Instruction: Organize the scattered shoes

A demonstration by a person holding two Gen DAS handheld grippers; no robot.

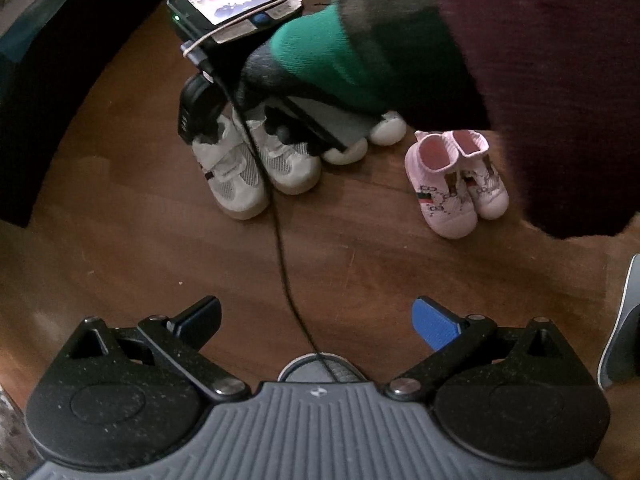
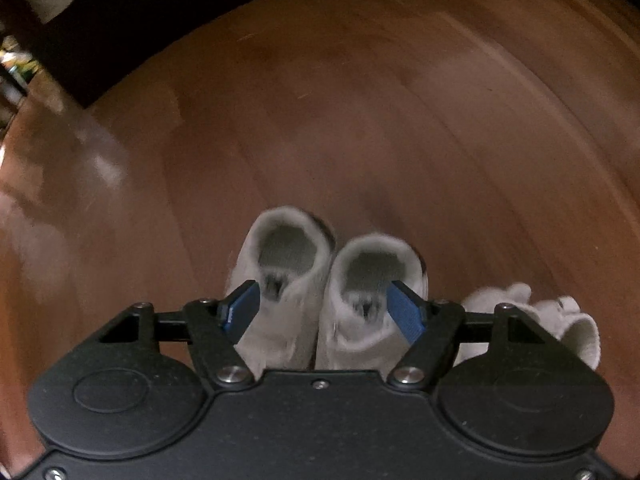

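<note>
A pair of white-grey strap sneakers [image 1: 248, 168] stands side by side on the wooden floor [image 1: 360, 248]. My right gripper [image 2: 323, 310] hangs open just above that pair [image 2: 320, 280]; its blue pads [image 2: 406, 312] flank the two heels without clear contact. The right wrist view is motion-blurred. In the left wrist view a gloved hand [image 1: 320, 52] holds this gripper over the sneakers. My left gripper [image 1: 318, 320] is open and empty, low over bare floor. A pink pair of baby shoes [image 1: 456, 184] sits to the right.
Another white pair [image 1: 360, 144] is half hidden behind the hand, also visible as white shoes [image 2: 560, 320]. A grey shoe toe [image 1: 320, 368] lies under my left gripper and another grey shoe [image 1: 624, 328] at the right edge. A black cable [image 1: 280, 240] crosses the floor.
</note>
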